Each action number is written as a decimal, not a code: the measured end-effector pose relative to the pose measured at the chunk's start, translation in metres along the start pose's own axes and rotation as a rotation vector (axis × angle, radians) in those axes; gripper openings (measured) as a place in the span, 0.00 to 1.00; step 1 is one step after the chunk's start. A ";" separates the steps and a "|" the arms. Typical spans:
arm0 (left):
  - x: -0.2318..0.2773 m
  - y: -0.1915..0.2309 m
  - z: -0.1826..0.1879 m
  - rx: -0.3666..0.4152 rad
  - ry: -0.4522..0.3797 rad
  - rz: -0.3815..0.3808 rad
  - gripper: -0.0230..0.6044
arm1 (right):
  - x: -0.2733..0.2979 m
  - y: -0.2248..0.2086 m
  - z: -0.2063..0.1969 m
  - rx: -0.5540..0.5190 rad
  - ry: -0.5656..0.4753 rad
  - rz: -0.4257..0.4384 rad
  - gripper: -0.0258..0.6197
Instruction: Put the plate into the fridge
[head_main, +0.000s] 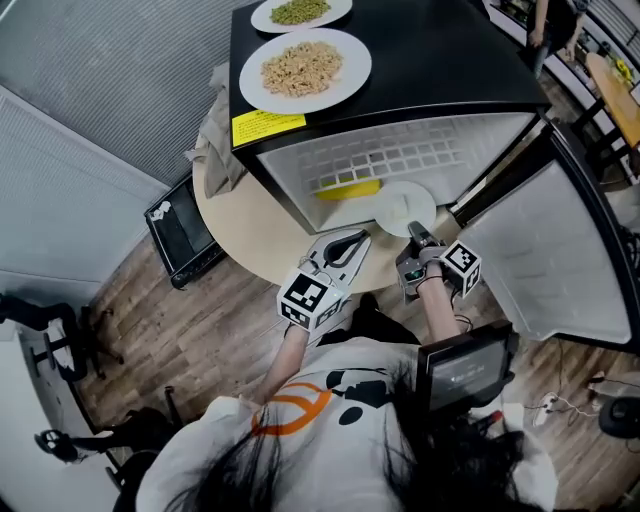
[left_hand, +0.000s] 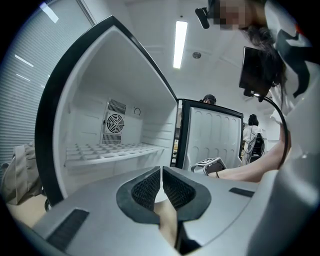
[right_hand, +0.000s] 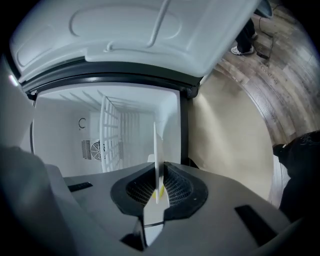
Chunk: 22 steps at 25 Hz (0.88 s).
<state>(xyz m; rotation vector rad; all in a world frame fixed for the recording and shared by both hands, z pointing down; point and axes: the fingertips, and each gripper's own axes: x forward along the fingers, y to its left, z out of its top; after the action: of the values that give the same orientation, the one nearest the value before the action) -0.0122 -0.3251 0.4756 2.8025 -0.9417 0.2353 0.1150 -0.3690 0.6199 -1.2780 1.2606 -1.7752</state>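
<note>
At the open mouth of the fridge, the plate hung level, partly inside and seemingly lower than the wire shelf. The right gripper was clenched on the plate's rim at about its five o'clock, and the right gripper view showed that rim edge-on, pinched between both fingers. The left gripper sat at the plate's eight o'clock, its fingers pressed together on nothing. The plate looked stiff and hard, with a smooth, glossy face that would probably be slippery under the pads. It looked bare on top, so likely fairly light, yet held by one edge its whole weight would lever against that single pinch. The rim was the only sensible place to hold it, gripped deep enough that the lip could not slide out. It would likely chip or crack if knocked on the shelf edge or the door, which stood wide at three o'clock. By count there were three plates: the held one and two food plates on the fridge's roof at eleven o'clock, one with pale food and one with green. There were also one fridge, one wire shelf, one round bench, two grippers, and one yellow strip at the plate's nine o'clock, which I could not identify.
</note>
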 end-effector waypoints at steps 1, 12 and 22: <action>0.002 0.002 -0.001 -0.002 0.004 0.002 0.06 | 0.003 -0.001 0.003 0.014 -0.009 0.001 0.09; 0.010 0.012 -0.009 -0.021 0.036 0.008 0.06 | 0.026 -0.021 0.032 0.022 -0.114 -0.096 0.09; 0.010 0.018 -0.013 -0.024 0.047 0.010 0.06 | 0.056 -0.004 0.044 0.000 -0.179 -0.117 0.09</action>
<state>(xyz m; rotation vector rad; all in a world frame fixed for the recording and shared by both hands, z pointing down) -0.0165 -0.3417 0.4924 2.7589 -0.9421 0.2882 0.1367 -0.4316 0.6472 -1.5017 1.1057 -1.6963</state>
